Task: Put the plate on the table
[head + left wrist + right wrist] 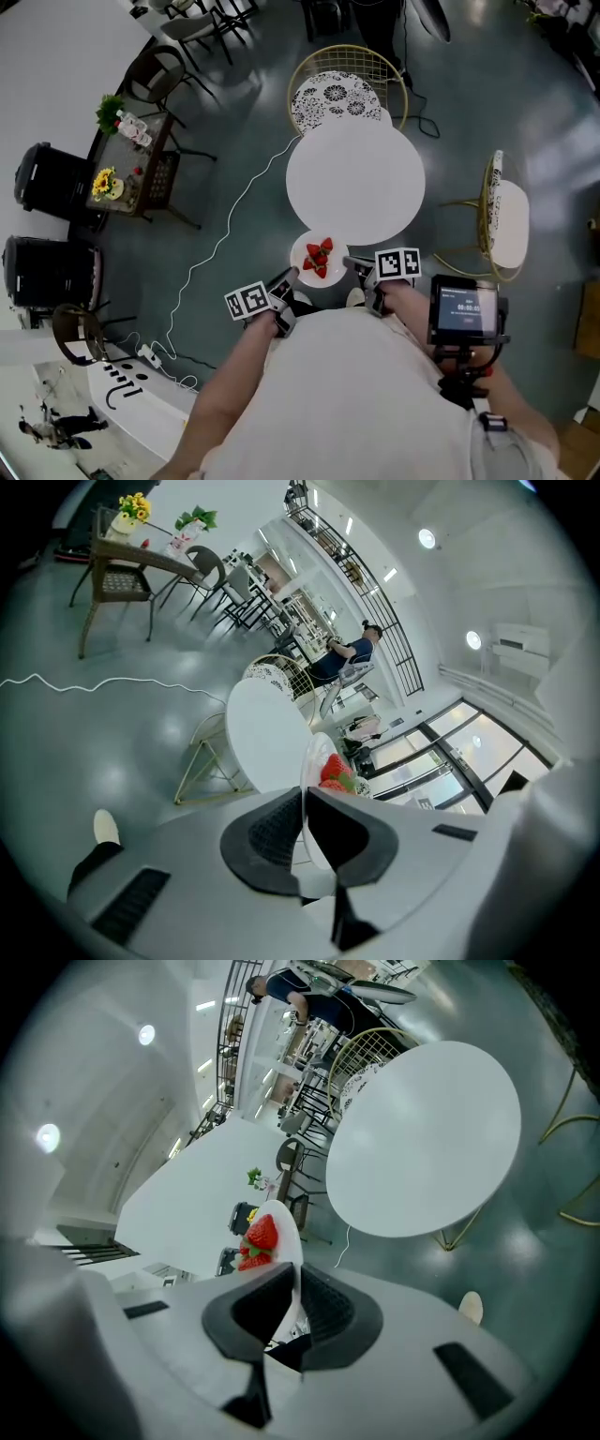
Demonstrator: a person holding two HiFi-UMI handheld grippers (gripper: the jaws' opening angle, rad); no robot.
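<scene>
A small white plate (307, 255) with red strawberries (319, 258) on it hangs just short of the near edge of the round white table (355, 178). My left gripper (284, 282) is shut on the plate's left rim, and my right gripper (357, 265) is shut on its right rim. In the left gripper view the plate (317, 772) stands edge-on between the jaws, strawberries (335, 771) on its right face. The right gripper view shows the plate (289, 1237) edge-on too, with the strawberries (260, 1236) on its left face and the table (422, 1138) ahead.
A gold wire chair with a patterned cushion (336, 95) stands behind the table, and another gold chair (504, 217) to its right. A small table with flowers (127, 164) is far left. A white cable (220, 244) runs over the grey floor. A person sits in the distance (342, 653).
</scene>
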